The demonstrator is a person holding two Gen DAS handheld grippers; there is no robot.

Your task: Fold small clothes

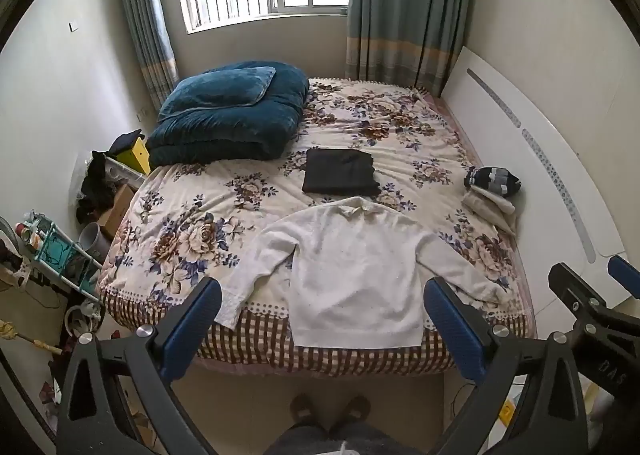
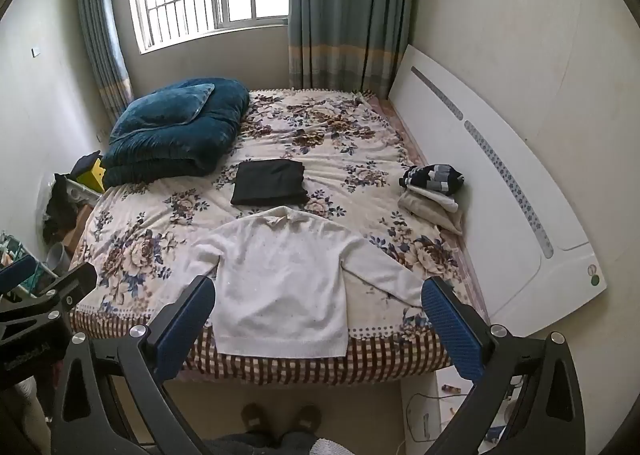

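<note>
Jaws of left gripper [image 1: 322,321] and right gripper [image 2: 320,319] gape wide (holding nothing) above white sweater [image 1: 352,275].

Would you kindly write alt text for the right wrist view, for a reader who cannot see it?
A white sweater lies spread flat on a floral bedspread, hem hanging over the near edge, framed by the open right gripper above it. Behind it lie a folded black garment, a blue quilt and, by the headboard, a small clothes pile.

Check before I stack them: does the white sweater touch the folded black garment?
Apart. In the right wrist view, flowered bedspread shows between the white sweater's collar and the folded black garment.
</note>
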